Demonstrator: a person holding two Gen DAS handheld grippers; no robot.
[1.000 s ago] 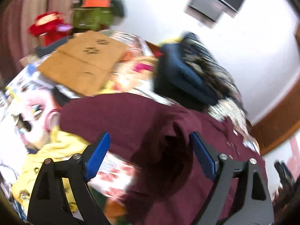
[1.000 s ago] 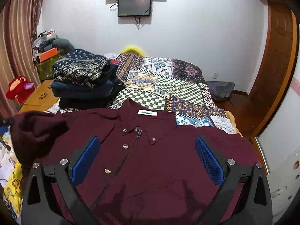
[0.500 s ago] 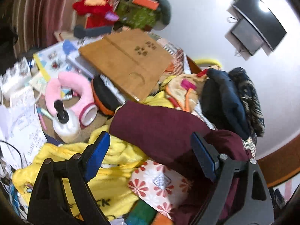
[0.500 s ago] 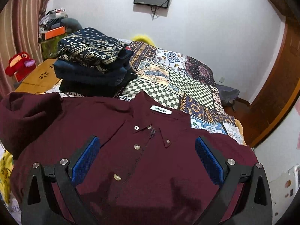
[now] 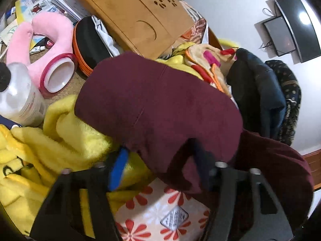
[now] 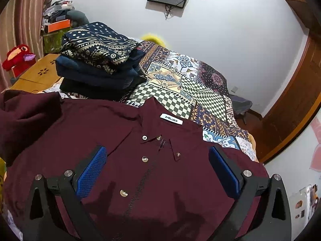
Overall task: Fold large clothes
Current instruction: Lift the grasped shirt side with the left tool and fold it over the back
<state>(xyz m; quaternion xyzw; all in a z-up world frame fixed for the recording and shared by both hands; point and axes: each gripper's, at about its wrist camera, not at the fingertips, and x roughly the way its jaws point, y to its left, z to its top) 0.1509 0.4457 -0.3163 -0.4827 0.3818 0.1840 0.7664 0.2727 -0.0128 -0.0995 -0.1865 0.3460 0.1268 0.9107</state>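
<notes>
A maroon button-front shirt (image 6: 140, 160) lies spread, front up, on a bed covered by a patchwork bedspread (image 6: 200, 92), its collar and white neck label toward the far side. The right tongs (image 6: 156, 168) hang just above the shirt's chest, jaws wide apart with the button placket running between the two blue pads and no cloth gripped. The shirt's left sleeve (image 5: 156, 108) is bunched up at the left edge of the bed, draped over a yellow fleece blanket (image 5: 60, 140) and a white cushion with red flowers (image 5: 160, 217). The left tongs (image 5: 160, 168) are at the near end of this sleeve with their jaws closing: a fold of maroon cloth sits between them, draped over and largely hiding the right-hand finger, while the blue pad of the left-hand finger stands just clear of the fabric, so no grip shows. Far left of the sleeve lie a pink neck pillow (image 5: 40, 40), a wooden lap tray (image 5: 130, 14) and a white pump bottle (image 5: 18, 96). A stack of folded dark clothes (image 6: 96, 60) rests on the bedspread beyond the shirt's left shoulder.
</notes>
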